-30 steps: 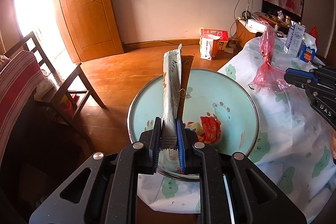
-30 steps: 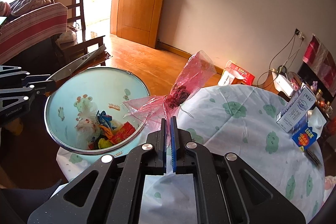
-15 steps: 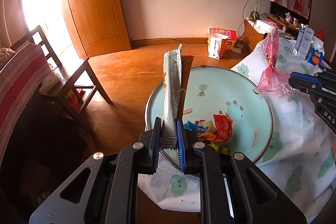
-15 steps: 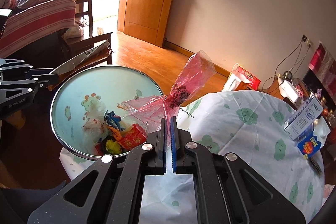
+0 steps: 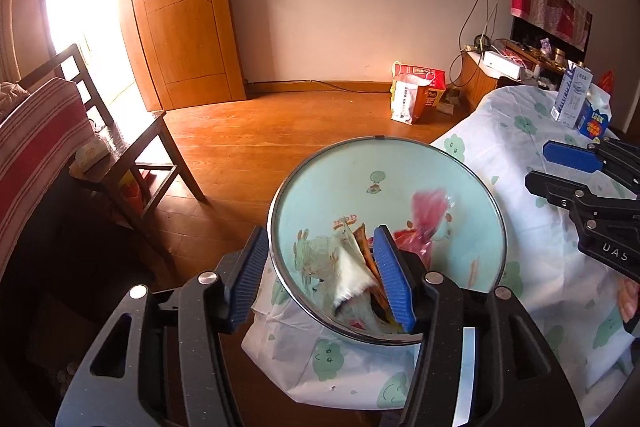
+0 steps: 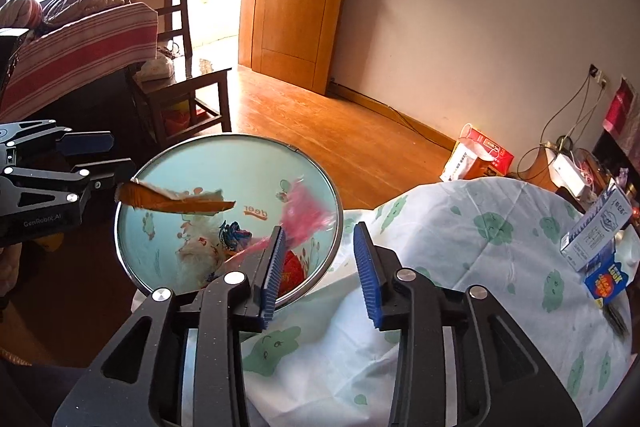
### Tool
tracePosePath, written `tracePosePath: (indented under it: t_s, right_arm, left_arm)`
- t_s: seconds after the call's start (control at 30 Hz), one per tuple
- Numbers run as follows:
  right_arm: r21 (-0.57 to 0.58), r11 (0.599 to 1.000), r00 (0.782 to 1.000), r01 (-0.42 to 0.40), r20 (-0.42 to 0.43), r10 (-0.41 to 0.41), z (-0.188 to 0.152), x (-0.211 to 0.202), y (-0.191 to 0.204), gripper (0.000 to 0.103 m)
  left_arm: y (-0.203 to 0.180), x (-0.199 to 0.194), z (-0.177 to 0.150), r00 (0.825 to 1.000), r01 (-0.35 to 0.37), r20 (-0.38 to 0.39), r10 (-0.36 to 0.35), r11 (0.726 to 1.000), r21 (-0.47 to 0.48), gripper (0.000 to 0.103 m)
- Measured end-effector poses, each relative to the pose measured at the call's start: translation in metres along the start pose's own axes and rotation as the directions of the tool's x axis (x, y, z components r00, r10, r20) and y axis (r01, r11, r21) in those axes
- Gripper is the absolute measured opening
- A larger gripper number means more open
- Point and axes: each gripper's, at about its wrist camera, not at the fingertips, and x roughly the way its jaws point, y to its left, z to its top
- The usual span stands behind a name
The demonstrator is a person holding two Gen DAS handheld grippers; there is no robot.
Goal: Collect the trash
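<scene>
A pale blue enamel basin (image 5: 380, 163) (image 6: 240, 167) with a metal rim sits at the edge of the cloth-covered table (image 5: 520, 131); several scraps of trash lie in it. My left gripper (image 5: 320, 247) (image 6: 92, 163) hangs over its near rim, jaws opening. The white and orange wrapper (image 5: 352, 267) (image 6: 176, 201) is loose between them and tips into the basin. My right gripper (image 6: 320, 239) (image 5: 560, 167) is beside the basin above the cloth, jaws also opening. The pink plastic bag (image 6: 304, 207) (image 5: 428, 215), blurred, drops into the basin just off its left finger.
A white carton (image 5: 572, 95) (image 6: 600, 227) and a blue packet (image 5: 594, 125) stand at the table's far side. A dark wooden chair (image 5: 140, 147) stands left of the basin. Paper bags (image 5: 416, 95) sit on the wooden floor by the wall.
Both grippers were shut, the left on the upright wrapper, the right on the pink bag. Both now stand apart, and wrapper and bag are falling into the basin.
</scene>
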Motion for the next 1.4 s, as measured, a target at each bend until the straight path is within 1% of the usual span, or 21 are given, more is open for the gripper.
tracePosePath:
  t_s: [0.07,0.1,0.2,0.23,0.37,0.5,0.53,0.73,1.0,1.4]
  right_arm:
    - [0.017,1.0,1.0,0.011,0.008,-0.011,-0.002,-0.005,-0.004,0.047]
    - [0.024,1.0,1.0,0.015,0.01,-0.015,-0.003,-0.007,-0.005,0.047]
    - [0.073,0.997,0.999,0.039,0.027,-0.041,-0.009,-0.022,-0.016,0.049]
    - [0.09,0.995,0.998,0.049,0.038,-0.053,-0.012,-0.03,-0.02,0.051]
    - [0.132,0.988,0.993,0.079,0.074,-0.089,-0.021,-0.056,-0.032,0.053]
    - [0.154,0.983,0.987,0.1,0.107,-0.117,-0.028,-0.074,-0.041,0.056]
    - [0.158,0.982,0.985,0.106,0.116,-0.125,-0.029,-0.079,-0.042,0.059]
    - [0.192,0.975,0.979,0.11,0.147,-0.14,-0.036,-0.099,-0.054,0.06]
    - [0.208,0.969,0.972,0.13,0.168,-0.166,-0.038,-0.116,-0.057,0.061]
    - [0.224,0.965,0.968,0.134,0.179,-0.175,-0.039,-0.123,-0.059,0.062]
  left_arm:
    - [-0.003,-0.003,0.001,1.0,0.007,0.008,-0.007,1.0,0.0,0.058]
    - [-0.003,-0.004,0.001,1.0,0.01,0.016,-0.01,1.0,-0.004,0.063]
    - [-0.005,-0.015,0.004,0.998,0.017,0.054,-0.016,1.0,-0.013,0.073]
    - [-0.006,-0.018,0.005,0.998,0.023,0.064,-0.022,1.0,-0.014,0.073]
    - [-0.011,-0.032,0.011,0.995,0.034,0.098,-0.032,0.999,-0.012,0.074]
    - [-0.015,-0.044,0.014,0.991,0.035,0.129,-0.034,0.999,-0.006,0.08]
    - [-0.015,-0.047,0.015,0.99,0.038,0.134,-0.037,0.999,-0.004,0.08]
    - [-0.021,-0.061,0.019,0.985,0.039,0.167,-0.04,0.999,0.005,0.085]
    - [-0.021,-0.068,0.021,0.982,0.039,0.185,-0.039,0.999,0.004,0.087]
    - [-0.019,-0.073,0.021,0.979,0.036,0.2,-0.035,0.999,-0.002,0.088]
